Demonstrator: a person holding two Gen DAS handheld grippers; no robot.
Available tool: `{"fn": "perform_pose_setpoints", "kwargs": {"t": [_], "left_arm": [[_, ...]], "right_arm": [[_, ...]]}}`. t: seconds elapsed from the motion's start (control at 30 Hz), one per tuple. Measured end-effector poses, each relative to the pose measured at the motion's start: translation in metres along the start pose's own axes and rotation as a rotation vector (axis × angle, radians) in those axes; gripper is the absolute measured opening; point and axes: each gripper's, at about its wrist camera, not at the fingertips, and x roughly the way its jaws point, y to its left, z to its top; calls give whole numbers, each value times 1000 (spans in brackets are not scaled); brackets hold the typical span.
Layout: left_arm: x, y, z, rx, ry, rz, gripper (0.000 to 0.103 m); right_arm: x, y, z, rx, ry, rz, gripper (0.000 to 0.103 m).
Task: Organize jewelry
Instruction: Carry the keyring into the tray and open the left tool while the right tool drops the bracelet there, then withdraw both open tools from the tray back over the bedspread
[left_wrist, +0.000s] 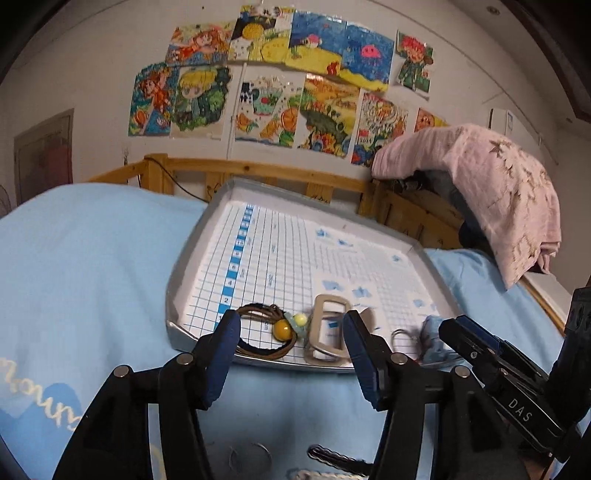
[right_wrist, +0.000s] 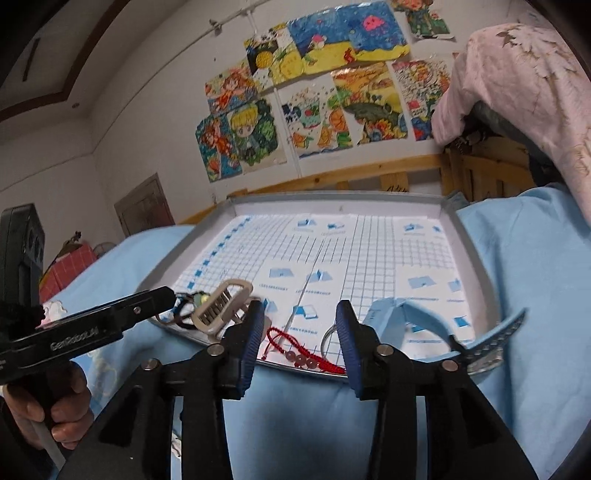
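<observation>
One tray is set on the blue bedding, its gridded floor mostly bare, with all the jewelry crowded along its near edge. Sorting appears barely begun; a spreading-out of the pieces across the tray is judged to be called for next.

Both grippers are held spread and empty: the left gripper is aimed at the clip and hair tie, the right gripper at the bracelet.

Counted:
- one blue watch
- one beige clip
- one brown hair tie with beads
- one red bracelet
- one ring
</observation>
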Motion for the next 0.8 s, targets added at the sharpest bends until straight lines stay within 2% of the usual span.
{"fn": "perform_pose_setpoints", "kwargs": {"t": [0.03, 0.1, 0.13, 0.2, 0.27, 0.33, 0.4, 0.57, 0.67, 0.8], "left_arm": [[-7, -1, 2, -1, -11, 1, 62], [-28, -4, 3, 4, -58, 14, 82], [-35, -4, 2, 6, -75, 20, 86], [-59, -7, 1, 10, -119, 34, 94], [-78, -9, -2, 10, -147, 43, 102], [-99, -10, -7, 10, -184, 63, 103], [-122, -10, -14, -4, -210, 71, 103], [-168, -9, -33, -18, -252, 100, 103], [-192, -15, -52, 9, -260, 167, 103], [-218, -19, -80, 26, -252, 163, 103]], "right_arm": [[-6, 0, 2, -4, -10, -6, 36], [-19, 1, 6, -18, -33, -14, 36], [-29, 3, 8, -29, -56, -22, 37], [-49, 6, 12, -32, -92, -27, 53], [-68, 10, 16, -37, -126, -29, 59], [-88, 15, 20, -51, -148, -35, 65], [-110, 21, 21, -52, -180, -59, 78], [-165, 31, 13, -61, -236, -103, 94], [-198, 32, 0, -33, -250, -119, 98], [-240, 36, -24, -12, -271, -136, 99]]}}
